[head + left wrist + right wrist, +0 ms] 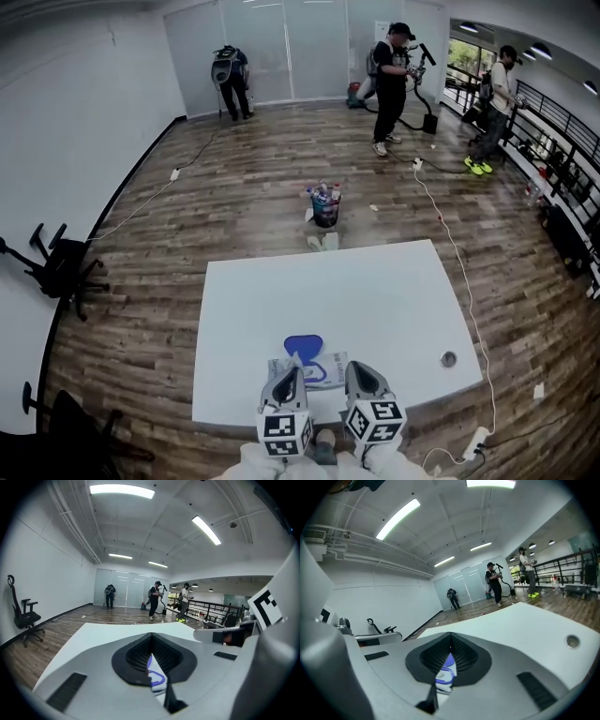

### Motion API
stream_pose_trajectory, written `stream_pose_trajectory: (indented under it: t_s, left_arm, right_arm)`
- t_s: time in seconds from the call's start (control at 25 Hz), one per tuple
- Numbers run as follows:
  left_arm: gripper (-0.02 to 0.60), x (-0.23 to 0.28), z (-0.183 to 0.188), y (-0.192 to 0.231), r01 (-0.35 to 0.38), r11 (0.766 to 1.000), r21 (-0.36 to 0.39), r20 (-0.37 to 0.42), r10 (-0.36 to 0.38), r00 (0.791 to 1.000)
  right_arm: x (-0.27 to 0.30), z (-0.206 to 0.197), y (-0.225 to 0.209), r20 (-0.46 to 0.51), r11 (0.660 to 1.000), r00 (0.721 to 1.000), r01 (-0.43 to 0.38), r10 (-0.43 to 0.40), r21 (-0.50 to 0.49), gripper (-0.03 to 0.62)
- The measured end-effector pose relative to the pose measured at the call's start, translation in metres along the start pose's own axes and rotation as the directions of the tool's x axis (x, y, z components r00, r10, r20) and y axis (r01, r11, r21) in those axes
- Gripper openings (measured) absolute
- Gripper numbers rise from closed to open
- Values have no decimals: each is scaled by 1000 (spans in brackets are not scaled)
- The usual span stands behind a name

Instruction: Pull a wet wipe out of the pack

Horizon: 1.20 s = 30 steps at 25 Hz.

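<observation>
Wet wipe pack (pixel 323 371) sits at the near edge of the white table (pixel 375 291), its blue lid (pixel 303 346) flipped open toward the far side. Both tools are right over it. The left gripper (pixel 292 370) pokes in at the pack's left end just beside the lid, jaws pressed together at the tips. Its own view shows only a sliver of the pack (pixel 157 679) through the gap below them, and no wipe pinched that I can see. The right gripper (pixel 355 369) is at the pack's right end, jaws likewise closed with nothing between (a small round thing (pixel 448 358) lies well apart to the right). I'd call this the approach: lid up, no wipe drawn. Next, one gripper must spread, nip the top sheet at the opening and lift, while the other pins the pack down.
</observation>
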State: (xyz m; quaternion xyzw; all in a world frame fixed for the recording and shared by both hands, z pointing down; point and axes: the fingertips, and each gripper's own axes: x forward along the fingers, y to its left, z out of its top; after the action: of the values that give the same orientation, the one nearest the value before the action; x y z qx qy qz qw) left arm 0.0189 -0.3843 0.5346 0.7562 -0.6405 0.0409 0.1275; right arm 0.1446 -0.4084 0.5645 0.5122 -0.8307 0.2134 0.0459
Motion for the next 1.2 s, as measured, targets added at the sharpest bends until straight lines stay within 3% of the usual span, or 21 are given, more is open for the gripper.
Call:
stream_pose_trajectory:
  t_s: [0.24, 0.52, 0.76, 0.92, 1.08, 1.2]
  left_arm:
    - [10, -5, -35, 39, -59, 998, -6, -85, 58, 995]
    - [11, 5, -106, 79, -91, 995, -38, -267, 78, 961]
    - [11, 25, -148, 83, -46, 999, 23, -381, 51, 923]
    - [11, 28, -158, 83, -43, 998, 45, -406, 57, 912]
    - [11, 35, -166, 78, 16, 986, 166, -471, 65, 880]
    - [9, 36, -170, 78, 38, 988, 147, -509, 43, 860]
  right_arm:
    - [11, -21, 11, -64, 1000, 998, -22, 22, 15, 9]
    - [19, -40, 16, -131, 999, 991, -32, 33, 5, 9]
    - [28, -57, 20, -178, 999, 983, -44, 42, -9, 9]
    - [34, -66, 21, -208, 998, 977, -59, 56, -10, 9]
    - [47, -77, 25, -245, 995, 965, -97, 90, -18, 9]
    - [57, -84, 34, -264, 991, 957, -130, 117, -35, 9]
